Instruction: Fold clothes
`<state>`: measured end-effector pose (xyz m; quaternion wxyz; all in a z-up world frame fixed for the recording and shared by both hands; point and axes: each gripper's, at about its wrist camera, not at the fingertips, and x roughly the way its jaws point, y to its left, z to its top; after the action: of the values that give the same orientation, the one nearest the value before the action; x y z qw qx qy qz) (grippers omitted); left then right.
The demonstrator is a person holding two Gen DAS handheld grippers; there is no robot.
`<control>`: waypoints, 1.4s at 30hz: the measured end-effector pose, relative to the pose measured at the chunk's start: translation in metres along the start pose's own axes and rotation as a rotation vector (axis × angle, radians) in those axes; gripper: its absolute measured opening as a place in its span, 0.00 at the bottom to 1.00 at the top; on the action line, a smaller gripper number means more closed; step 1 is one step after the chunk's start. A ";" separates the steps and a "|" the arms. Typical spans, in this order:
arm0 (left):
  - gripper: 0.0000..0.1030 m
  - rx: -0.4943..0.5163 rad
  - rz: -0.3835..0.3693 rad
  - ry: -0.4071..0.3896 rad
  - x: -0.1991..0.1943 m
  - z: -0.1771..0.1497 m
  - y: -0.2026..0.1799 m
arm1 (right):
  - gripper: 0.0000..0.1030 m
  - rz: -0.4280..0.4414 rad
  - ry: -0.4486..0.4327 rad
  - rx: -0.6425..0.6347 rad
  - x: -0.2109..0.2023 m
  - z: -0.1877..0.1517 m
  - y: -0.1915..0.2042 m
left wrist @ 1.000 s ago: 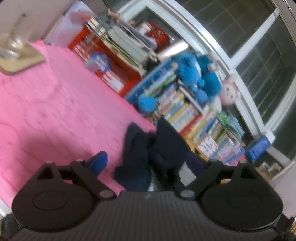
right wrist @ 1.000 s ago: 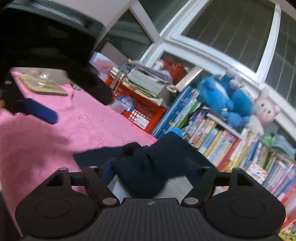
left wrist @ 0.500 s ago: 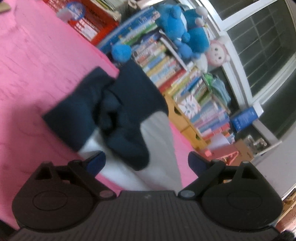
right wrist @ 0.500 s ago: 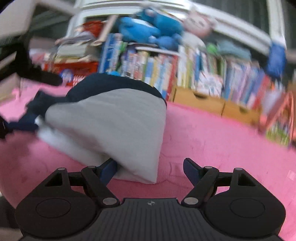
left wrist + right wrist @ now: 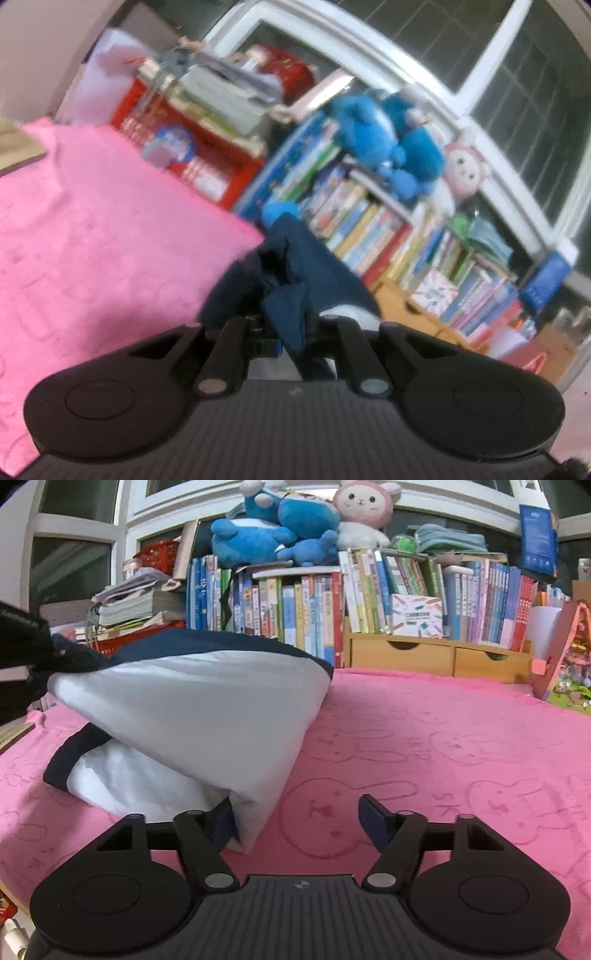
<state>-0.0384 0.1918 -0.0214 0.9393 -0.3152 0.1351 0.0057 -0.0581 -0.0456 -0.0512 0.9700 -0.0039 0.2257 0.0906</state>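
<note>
Now left tool (image 5: 291, 332) pinching navy garment (image 5: 291, 266).

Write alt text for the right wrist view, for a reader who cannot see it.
A white and navy garment lies bunched on a pink blanket, its near corner between the right gripper's jaws, which have just been closing but are not yet clamped. Behind stands a shelf of books topped with plush toys.

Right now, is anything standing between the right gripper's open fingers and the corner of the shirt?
Nothing visible does. The white shirt corner already lies against the right gripper's left finger; only bare pink blanket is between the fingers.
</note>
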 end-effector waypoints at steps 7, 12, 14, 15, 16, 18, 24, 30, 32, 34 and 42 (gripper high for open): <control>0.10 -0.043 0.073 0.024 0.006 -0.007 0.024 | 0.46 0.005 0.016 -0.074 0.017 0.012 0.019; 0.15 -0.032 0.078 0.009 0.004 0.000 0.029 | 0.28 0.051 0.007 -0.146 0.016 0.011 0.028; 0.17 -0.022 0.112 -0.011 0.000 0.004 0.035 | 0.27 0.054 0.000 -0.143 0.015 0.012 0.025; 0.17 -0.019 0.153 -0.030 -0.004 0.007 0.039 | 0.26 0.051 -0.006 -0.144 0.014 0.012 0.025; 0.13 -0.016 0.196 -0.048 -0.008 0.009 0.043 | 0.24 0.043 -0.014 -0.151 0.013 0.012 0.025; 0.13 0.054 0.274 -0.073 -0.019 0.014 0.046 | 0.22 0.026 -0.032 -0.164 0.011 0.014 0.025; 0.45 0.623 0.244 -0.071 -0.047 -0.006 -0.012 | 0.20 0.020 -0.038 -0.162 0.016 0.012 0.022; 0.66 1.333 0.005 -0.062 -0.043 -0.081 -0.081 | 0.20 0.036 -0.047 -0.140 0.015 0.011 0.019; 0.66 1.470 -0.078 -0.048 -0.038 -0.103 -0.091 | 0.20 0.037 -0.051 -0.134 0.014 0.011 0.018; 0.66 1.552 -0.130 -0.039 -0.027 -0.118 -0.100 | 0.20 0.038 -0.055 -0.128 0.014 0.010 0.017; 0.54 1.709 -0.165 0.047 0.011 -0.146 -0.110 | 0.20 0.057 -0.062 -0.093 0.013 0.010 0.012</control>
<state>-0.0538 0.0164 -0.0706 0.8488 0.4916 0.0892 -0.1727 -0.0448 -0.0306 -0.0477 0.9722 -0.0399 0.1912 0.1288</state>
